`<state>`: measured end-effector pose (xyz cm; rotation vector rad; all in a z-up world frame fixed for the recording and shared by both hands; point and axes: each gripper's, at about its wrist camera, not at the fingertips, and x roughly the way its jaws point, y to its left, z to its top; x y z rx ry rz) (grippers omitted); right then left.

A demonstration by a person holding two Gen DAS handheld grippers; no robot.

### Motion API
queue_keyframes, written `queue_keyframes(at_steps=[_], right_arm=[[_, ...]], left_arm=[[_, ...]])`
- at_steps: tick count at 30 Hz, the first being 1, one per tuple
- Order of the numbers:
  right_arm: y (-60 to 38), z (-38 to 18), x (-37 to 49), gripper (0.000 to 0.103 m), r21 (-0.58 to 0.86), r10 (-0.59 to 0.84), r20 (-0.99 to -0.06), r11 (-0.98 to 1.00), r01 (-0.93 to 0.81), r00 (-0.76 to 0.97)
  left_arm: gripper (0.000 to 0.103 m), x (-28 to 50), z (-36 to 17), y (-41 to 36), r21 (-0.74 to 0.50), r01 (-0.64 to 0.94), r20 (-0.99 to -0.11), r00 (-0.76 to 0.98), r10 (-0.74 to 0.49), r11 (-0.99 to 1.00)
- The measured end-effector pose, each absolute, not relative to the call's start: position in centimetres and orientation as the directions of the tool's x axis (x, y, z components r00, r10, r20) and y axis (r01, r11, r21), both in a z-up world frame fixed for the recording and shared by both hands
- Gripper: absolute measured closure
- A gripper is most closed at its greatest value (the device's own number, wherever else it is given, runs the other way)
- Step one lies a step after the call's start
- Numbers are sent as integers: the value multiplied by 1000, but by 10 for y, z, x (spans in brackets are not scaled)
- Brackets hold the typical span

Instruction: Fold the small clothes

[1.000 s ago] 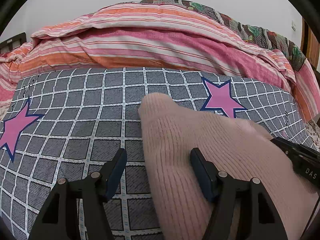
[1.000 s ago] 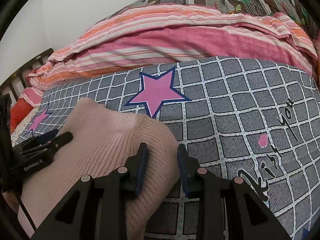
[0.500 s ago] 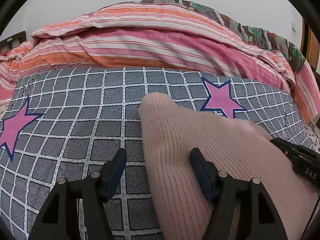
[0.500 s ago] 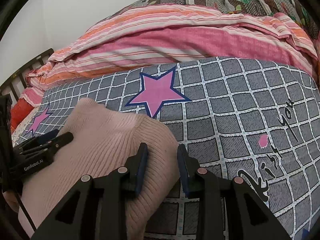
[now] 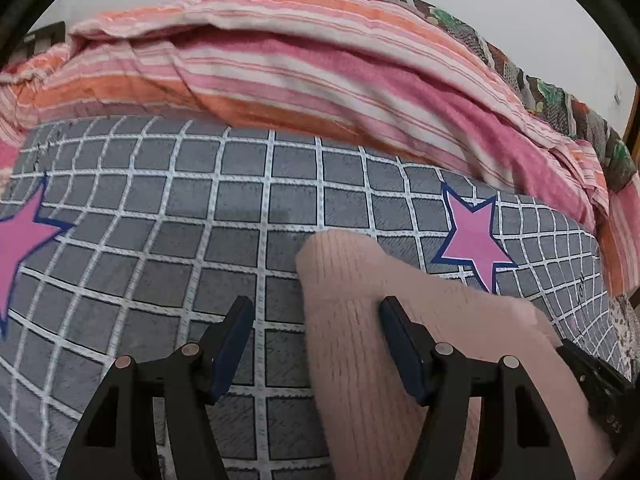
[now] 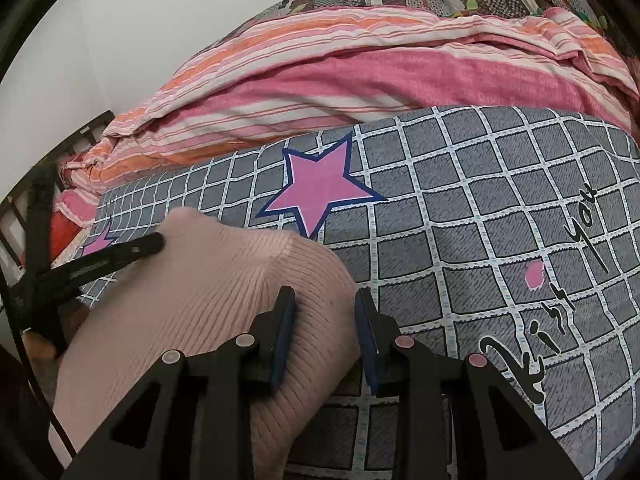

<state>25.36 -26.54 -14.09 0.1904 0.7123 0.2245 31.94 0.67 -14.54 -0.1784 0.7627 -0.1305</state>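
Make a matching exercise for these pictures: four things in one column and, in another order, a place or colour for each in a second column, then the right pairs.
Things:
1. sweater
2. star
3. quilt
4. left hand-held gripper

Descriptions:
A. pink and orange stripes, heaped at the back
B. pale pink ribbed knit
C. open, astride the sweater's left edge
D. pink with a dark blue outline, printed on the grey checked sheet

Pairs: 1-B, 2-D, 3-A, 4-C

Both wrist cameras look forward and down, close over the bed [image 5: 248, 208], sharing the pink knit garment [image 5: 360, 320] and striped quilt [image 6: 360, 80].
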Motion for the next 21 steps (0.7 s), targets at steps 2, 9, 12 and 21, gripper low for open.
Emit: queue_keyframes(at_steps=[2, 9, 12, 21], right_arm=[[-265, -141, 254, 72, 251, 269, -624, 958, -138, 734], [-266, -142, 255, 70, 256, 269, -622, 957, -133, 736], [-264, -143, 254, 70, 233, 246, -617, 964, -126, 748], [-266, -143, 253, 70, 241, 245, -609, 963, -118, 755]], left_arm=[[39, 316, -145, 7, -209, 53, -660, 729, -181, 976], [38, 312, -146, 12, -243, 63, -647, 733, -210, 968], [38, 305, -143, 18, -278, 93, -626, 737, -254, 956], [40, 287, -136, 4, -233, 169, -611, 741, -279, 958]])
